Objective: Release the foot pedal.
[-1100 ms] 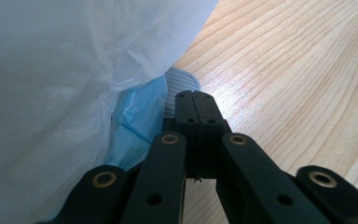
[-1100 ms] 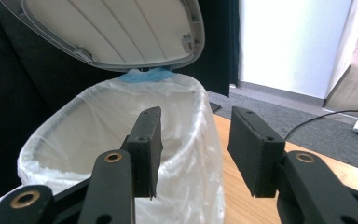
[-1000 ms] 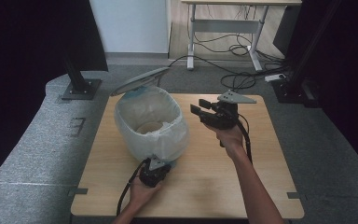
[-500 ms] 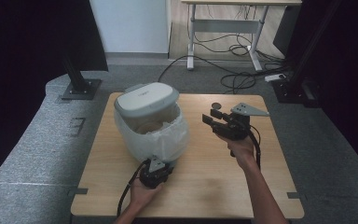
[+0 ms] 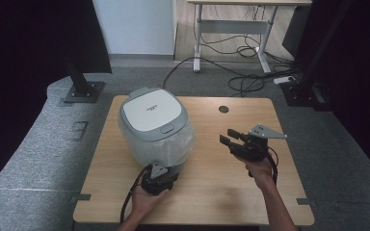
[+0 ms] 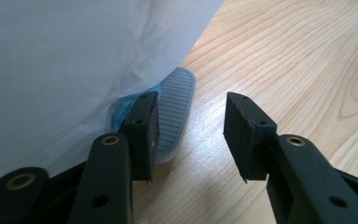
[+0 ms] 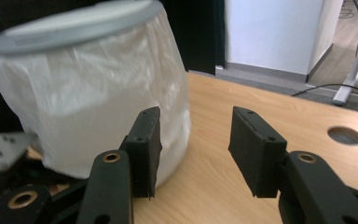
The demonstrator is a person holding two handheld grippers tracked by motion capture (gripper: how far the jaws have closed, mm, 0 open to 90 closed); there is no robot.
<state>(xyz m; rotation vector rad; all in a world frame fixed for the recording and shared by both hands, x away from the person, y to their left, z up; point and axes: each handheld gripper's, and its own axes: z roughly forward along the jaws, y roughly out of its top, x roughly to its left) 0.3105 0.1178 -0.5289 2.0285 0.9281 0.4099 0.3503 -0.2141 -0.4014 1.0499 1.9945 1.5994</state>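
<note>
The bin (image 5: 155, 130), lid shut and bag-lined, stood left of centre on the table (image 5: 212, 192). My left tongs (image 6: 191, 135) had just been spreading off its pedal (image 6: 175, 109), gripping nothing. My right tongs (image 5: 231, 142) hung spread and empty nearby.

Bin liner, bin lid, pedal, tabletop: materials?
Bin liner: thin translucent white plastic film, crinkled.
Bin lid: likely moulded plastic, matte grey rim, white panel.
Pedal: grey ribbed plastic, apparently.
Tabletop: light wood or wood-look laminate, visible grain, satin sheen.
</note>
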